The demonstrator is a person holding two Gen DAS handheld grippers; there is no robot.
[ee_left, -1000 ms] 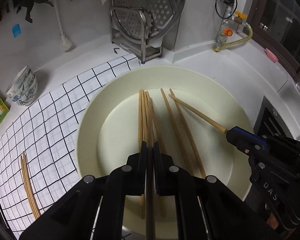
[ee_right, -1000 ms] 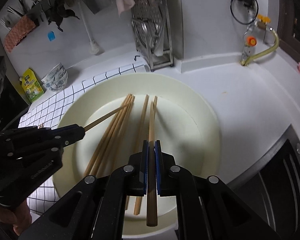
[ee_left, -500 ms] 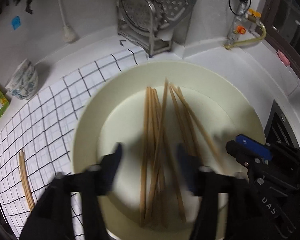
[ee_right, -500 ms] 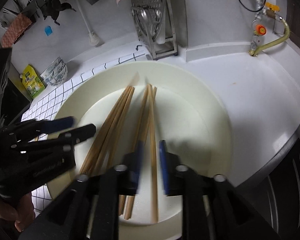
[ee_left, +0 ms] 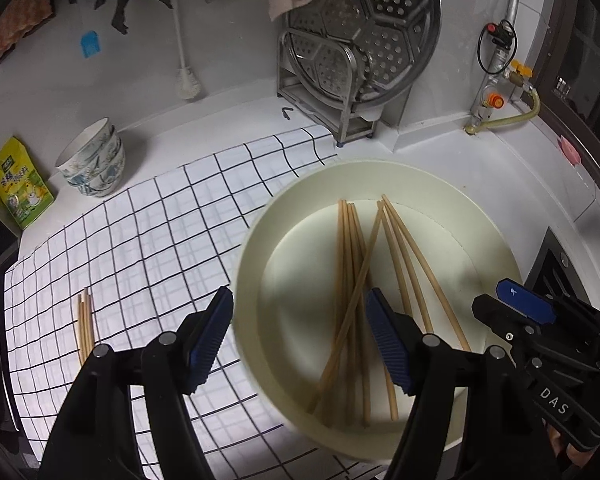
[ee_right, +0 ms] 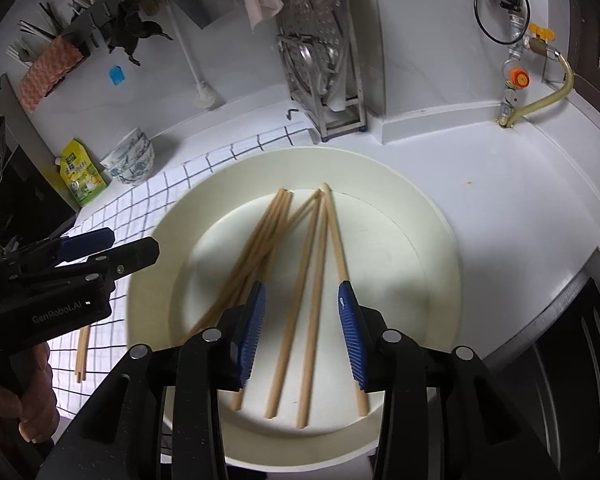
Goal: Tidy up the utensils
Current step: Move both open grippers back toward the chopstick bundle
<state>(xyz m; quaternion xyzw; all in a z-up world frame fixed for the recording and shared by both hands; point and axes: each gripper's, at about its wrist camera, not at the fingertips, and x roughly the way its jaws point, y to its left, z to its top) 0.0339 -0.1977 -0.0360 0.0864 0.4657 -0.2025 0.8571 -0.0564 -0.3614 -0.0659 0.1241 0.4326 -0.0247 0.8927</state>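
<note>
Chopsticks (ee_left: 354, 300), slim pale bamboo sticks, lay loose in the well of a wide cream round plate (ee_left: 484, 236) that filled the lower right of the left wrist view and the centre of the right wrist view. They were fanned and partly crossed, far tips bunched toward the upper rim, near ends spread toward the lower rim. A separate small bundle of the same sticks (ee_left: 85, 330) lay on the white black-checked cloth (ee_left: 160, 232) at lower left, well apart from the plate.

The left black gripper with blue ribbed pads (ee_left: 300, 340) stood wide apart with nothing clamped; one finger hung over the cloth outside the rim and the other over the sticks. The right gripper (ee_right: 302, 328) was opening, its pads clear of everything, with two loose chopsticks lying on the plate below the gap.

Such sticks looked light, stiff and smooth, so I judged they would roll and skate on the glazed plate if nudged, and pivot in the pads if pinched near an end. A hold near the middle, across the length, seemed safest, pads set down on either side of one stick or one parallel pair. The crossed ones would likely drag neighbours along, so an outer, uncrossed stick looked the easier pick. The plate seemed breakable, so pressing down hard on it appeared unwise.
</note>
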